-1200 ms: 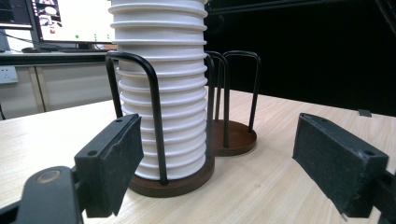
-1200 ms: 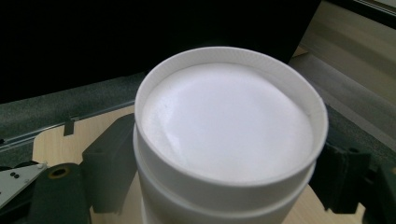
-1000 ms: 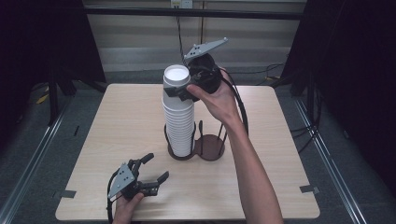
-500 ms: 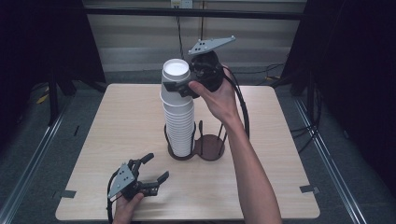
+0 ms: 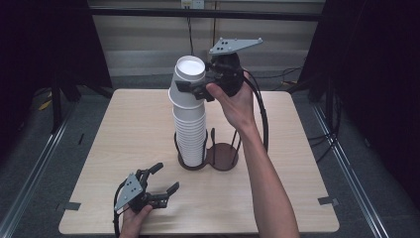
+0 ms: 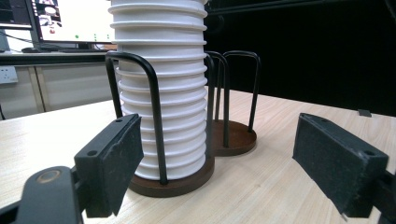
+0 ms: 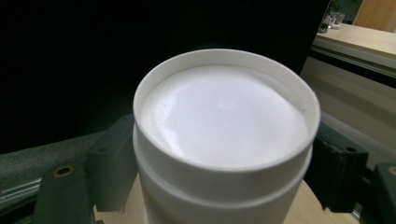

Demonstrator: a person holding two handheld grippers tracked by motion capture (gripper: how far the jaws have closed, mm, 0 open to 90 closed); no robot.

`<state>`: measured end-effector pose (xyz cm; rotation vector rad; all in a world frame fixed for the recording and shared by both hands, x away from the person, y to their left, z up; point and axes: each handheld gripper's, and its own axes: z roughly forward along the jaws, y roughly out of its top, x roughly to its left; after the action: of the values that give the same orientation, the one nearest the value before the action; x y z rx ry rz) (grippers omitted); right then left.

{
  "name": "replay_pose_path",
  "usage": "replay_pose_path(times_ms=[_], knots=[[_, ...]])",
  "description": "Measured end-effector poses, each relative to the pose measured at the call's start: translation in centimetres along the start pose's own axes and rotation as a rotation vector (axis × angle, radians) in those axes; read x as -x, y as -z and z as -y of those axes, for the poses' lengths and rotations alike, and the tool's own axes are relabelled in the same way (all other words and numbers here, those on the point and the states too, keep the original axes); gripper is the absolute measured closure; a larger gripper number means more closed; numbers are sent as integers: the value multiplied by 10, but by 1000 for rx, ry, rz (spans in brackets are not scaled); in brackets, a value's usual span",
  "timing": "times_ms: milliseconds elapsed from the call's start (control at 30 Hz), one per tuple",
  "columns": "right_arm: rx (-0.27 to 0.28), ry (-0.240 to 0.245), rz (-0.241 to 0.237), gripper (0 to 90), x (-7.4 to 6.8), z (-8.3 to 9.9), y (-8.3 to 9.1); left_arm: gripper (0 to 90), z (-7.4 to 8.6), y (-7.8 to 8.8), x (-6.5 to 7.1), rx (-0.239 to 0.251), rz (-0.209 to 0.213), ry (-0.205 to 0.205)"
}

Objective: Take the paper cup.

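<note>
Right tool clamped on top cup of stack, left tool open on table

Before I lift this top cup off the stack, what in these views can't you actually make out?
- Contact between the right gripper pads and the top cup: in the right gripper view the cup's own wall covers it.
- How many cups come up: the stack of cups has seams too fine in the high view.
- Top of the stack: cut off by the upper edge in the left gripper view.
- Base of the cup holder: partly hidden behind the left gripper jaws.
</note>
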<state>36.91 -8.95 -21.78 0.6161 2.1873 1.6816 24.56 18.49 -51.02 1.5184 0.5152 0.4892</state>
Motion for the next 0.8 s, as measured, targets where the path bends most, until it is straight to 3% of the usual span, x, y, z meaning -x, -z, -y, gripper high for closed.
replay_pose_path(times_ms=[167, 800], knots=[[49, -6, -4, 213, 0, -1, 6, 158, 0, 0, 0, 0, 0, 0], [154, -25, -7, 214, 1, -1, 25, 158, 0, 0, 0, 0, -1, 0]])
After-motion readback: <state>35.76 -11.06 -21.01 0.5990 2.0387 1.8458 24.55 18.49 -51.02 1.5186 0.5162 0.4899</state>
